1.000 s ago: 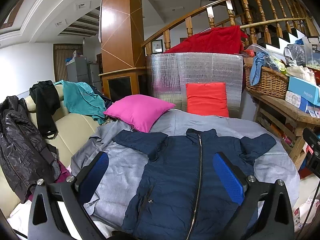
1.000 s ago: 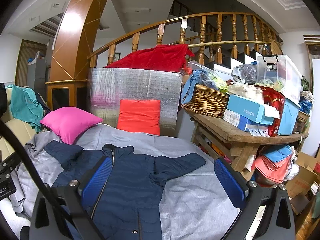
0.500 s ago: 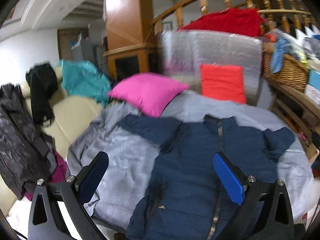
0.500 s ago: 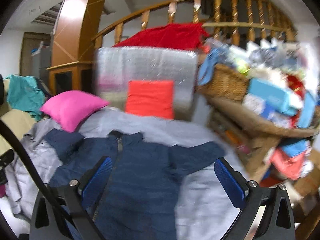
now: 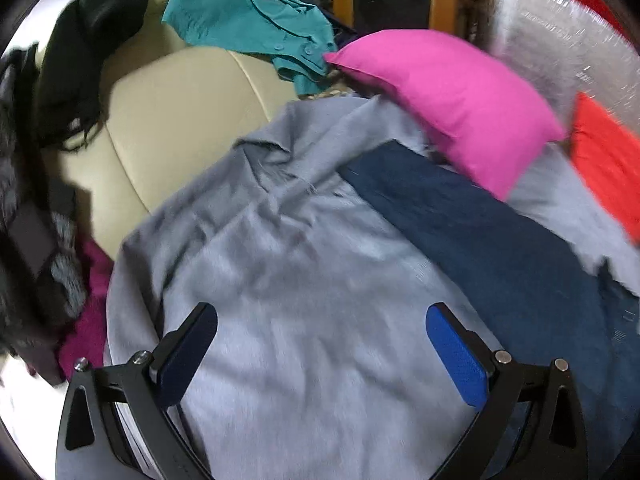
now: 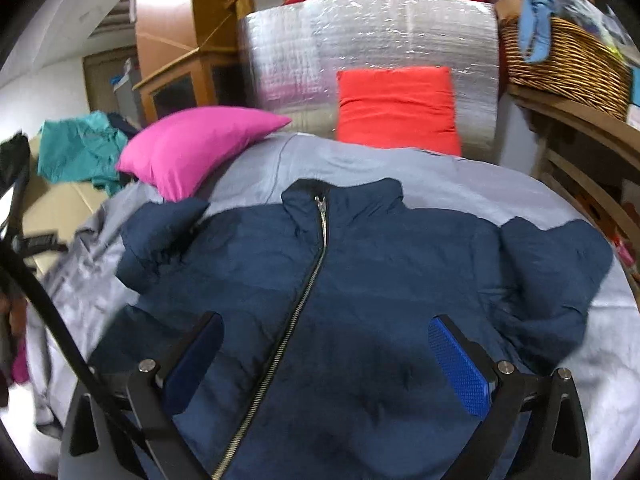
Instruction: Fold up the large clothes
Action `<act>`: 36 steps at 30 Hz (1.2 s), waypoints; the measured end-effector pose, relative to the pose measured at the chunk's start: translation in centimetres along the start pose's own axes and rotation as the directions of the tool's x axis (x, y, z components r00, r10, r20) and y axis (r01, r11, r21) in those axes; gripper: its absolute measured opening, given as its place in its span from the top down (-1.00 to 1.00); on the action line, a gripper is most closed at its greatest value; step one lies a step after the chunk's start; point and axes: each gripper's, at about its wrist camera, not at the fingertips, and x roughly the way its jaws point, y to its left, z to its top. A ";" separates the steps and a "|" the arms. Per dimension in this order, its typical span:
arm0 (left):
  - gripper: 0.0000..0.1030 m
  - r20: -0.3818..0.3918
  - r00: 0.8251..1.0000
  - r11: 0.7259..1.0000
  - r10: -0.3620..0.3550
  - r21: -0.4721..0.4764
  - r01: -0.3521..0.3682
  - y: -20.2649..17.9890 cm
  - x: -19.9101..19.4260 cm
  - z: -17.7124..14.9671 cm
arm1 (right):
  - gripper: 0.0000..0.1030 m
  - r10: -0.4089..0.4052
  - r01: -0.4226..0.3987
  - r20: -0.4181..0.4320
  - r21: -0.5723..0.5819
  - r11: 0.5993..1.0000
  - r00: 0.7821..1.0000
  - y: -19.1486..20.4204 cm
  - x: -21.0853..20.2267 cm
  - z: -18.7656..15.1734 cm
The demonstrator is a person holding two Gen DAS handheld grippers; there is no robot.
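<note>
A navy zip-up jacket (image 6: 360, 288) lies front up on a grey sheet (image 6: 460, 176), its zip closed and both sleeves spread out. My right gripper (image 6: 326, 364) hovers open just above the jacket's chest, nothing between its blue pads. In the left wrist view the jacket's sleeve (image 5: 460, 216) runs diagonally at the right. My left gripper (image 5: 322, 356) is open over the bare grey sheet (image 5: 304, 280), to the left of that sleeve.
A pink pillow (image 5: 448, 100) and a red cushion (image 6: 396, 108) lie at the sheet's far edge. A cream sofa (image 5: 172, 120) with teal (image 5: 248, 12) and black (image 5: 88, 40) clothes is left. A wooden shelf with a wicker basket (image 6: 568, 64) stands right.
Both grippers have dropped lower and closer to the bed. The left one swung left over the grey sheet; the right one moved over the jacket's chest. Both stayed open.
</note>
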 end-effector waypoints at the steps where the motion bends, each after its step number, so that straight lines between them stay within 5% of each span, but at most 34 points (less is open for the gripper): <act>1: -0.99 0.016 1.000 1.000 0.024 0.013 -0.024 -0.7 0.1 0.1 | -1.00 -0.016 0.016 -0.027 -0.009 1.000 1.000 -0.1 1.0 -0.2; 5: -0.99 0.158 0.987 0.995 0.038 0.082 -0.052 -4.4 -3.1 -1.1 | -1.00 -0.006 0.006 -0.057 0.005 1.000 0.998 -0.6 1.6 0.3; 10: -1.00 0.280 0.959 0.978 -0.032 0.206 -0.028 -9.1 -8.4 -3.8 | -1.00 -0.006 0.008 -0.047 0.053 0.999 0.999 -1.8 0.6 0.5; 15: -1.00 0.271 0.953 0.962 -0.132 0.269 0.056 -11.6 -11.0 -5.6 | -1.00 -0.012 0.015 -0.038 0.080 0.997 0.999 -2.4 -0.3 0.9; 36: -1.00 0.278 0.935 0.935 -0.218 0.333 0.119 -14.3 -13.6 -8.7 | -1.00 -0.013 0.014 -0.018 0.083 0.996 1.000 -2.2 -1.3 1.4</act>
